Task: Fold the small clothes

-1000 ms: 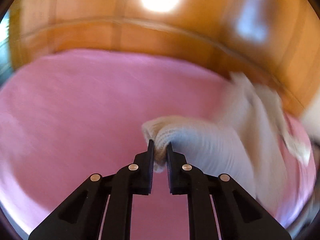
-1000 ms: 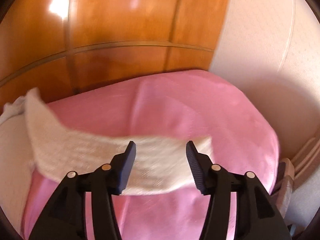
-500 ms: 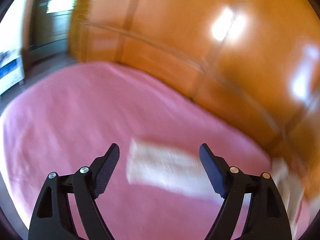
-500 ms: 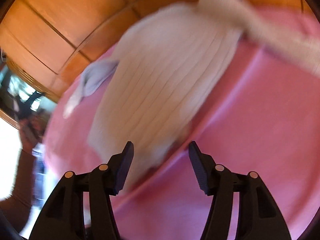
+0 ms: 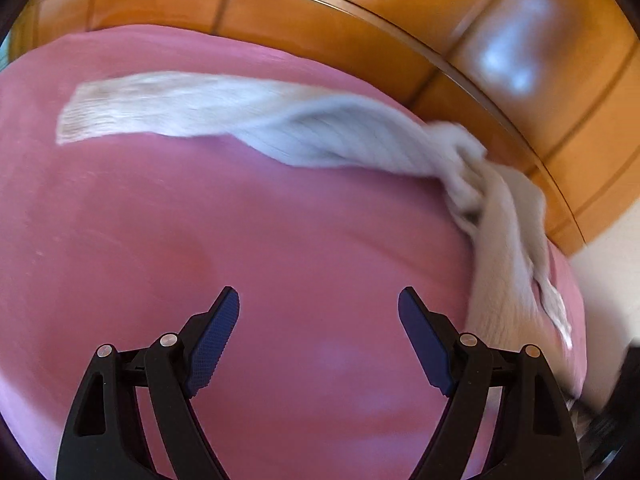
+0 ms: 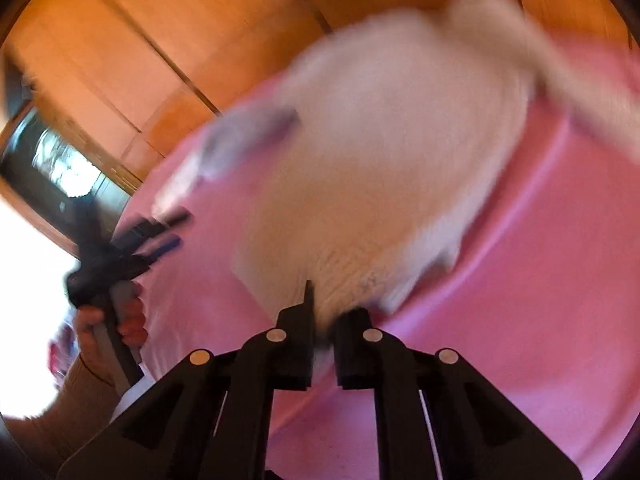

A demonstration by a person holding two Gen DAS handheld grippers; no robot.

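Between the right gripper [image 6: 322, 312] jaws: near hem of the white knit garment [image 6: 384, 168]. Jaws have just been closing and are now clamped on that edge; fabric bunches up right at the pads. Rest of the garment fans out ahead of the right gripper across the pink bed cover [image 6: 540, 280], heavily motion-blurred. One sleeve-like strip runs off up and to the right of the jaws, a greyish part sticks out up and to the left; blur too strong to say more.

Left gripper [image 5: 319, 312]: jaws wide apart, nothing between them, only bare pink bed cover [image 5: 240, 240] in front. Left jaws went from nearly together to wide apart within the last second. From the left wrist view the white knit garment [image 5: 328, 136] lies well ahead of the jaws: a long ribbed strip stretched across the cover from far left to far right, then bunched in a knot-like twist and trailing down the right side, ending just beside the right finger [image 5: 424, 344]. No contact with the left pads.

Far side of the bed: glossy wooden panelling [image 5: 500, 60] with light glare.

Right wrist view, left of the jaws: person's hand [image 6: 116, 320] in a tan sleeve [image 6: 76, 396] gripping the left gripper [image 6: 168, 232] handle, held over the cover's edge, blurred.
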